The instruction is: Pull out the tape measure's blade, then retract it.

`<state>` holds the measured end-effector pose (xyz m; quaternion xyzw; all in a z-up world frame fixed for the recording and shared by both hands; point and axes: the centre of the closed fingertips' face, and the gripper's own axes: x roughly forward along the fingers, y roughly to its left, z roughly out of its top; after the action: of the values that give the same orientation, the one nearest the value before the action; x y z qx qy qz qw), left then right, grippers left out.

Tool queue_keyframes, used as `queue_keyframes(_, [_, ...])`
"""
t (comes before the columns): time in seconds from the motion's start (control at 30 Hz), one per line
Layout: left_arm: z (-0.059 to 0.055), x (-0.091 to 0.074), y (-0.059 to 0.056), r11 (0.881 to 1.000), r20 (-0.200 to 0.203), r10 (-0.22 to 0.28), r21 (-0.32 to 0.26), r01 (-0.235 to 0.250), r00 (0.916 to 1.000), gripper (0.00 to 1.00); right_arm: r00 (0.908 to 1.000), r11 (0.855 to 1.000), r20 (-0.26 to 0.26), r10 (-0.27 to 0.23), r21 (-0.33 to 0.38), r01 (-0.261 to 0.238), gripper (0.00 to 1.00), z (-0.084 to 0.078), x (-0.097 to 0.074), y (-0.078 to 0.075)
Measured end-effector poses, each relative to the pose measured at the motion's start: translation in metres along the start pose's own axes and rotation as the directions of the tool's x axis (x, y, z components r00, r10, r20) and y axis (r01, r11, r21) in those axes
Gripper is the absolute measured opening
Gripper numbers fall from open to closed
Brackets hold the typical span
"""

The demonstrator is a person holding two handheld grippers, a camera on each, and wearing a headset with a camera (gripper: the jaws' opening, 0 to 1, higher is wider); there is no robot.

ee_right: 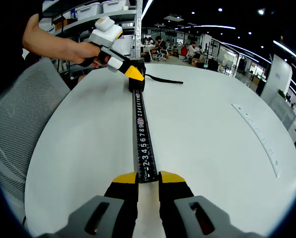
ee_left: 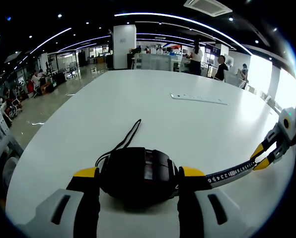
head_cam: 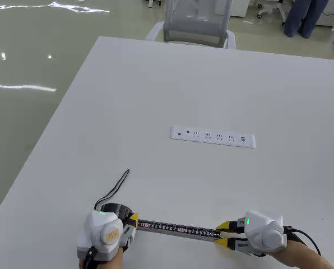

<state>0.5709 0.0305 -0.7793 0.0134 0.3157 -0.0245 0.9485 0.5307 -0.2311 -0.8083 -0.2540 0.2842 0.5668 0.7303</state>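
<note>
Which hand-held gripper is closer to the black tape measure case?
Left. The left hand-held gripper clamps the black plastic tape measure case; the right hand-held gripper pinches the far end of the pulled-out dark blade.

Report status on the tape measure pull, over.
Left gripper shut on tape measure case. Right gripper shut on blade at its end, blade stretched straight between the two. Power strip lies well clear; nothing in the way.

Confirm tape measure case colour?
Black: the tape measure case shows clearest in the left gripper view.
</note>
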Motion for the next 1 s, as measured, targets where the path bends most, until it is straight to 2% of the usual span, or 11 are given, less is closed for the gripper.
queue_keyframes(0.4, [0.001,-0.001,0.000,1.000,0.003,0.002,-0.001,-0.002,1.0000,0.60,1.0000,1.000,0.004,-0.003,-0.014,0.003,0.14,0.007,-0.005,0.000])
queue_keyframes(1.0, [-0.001,-0.001,-0.001,0.999,0.005,0.011,0.046,-0.011,0.9999,0.60,0.9999,1.000,0.010,0.000,-0.029,0.000,0.14,0.017,-0.004,-0.001])
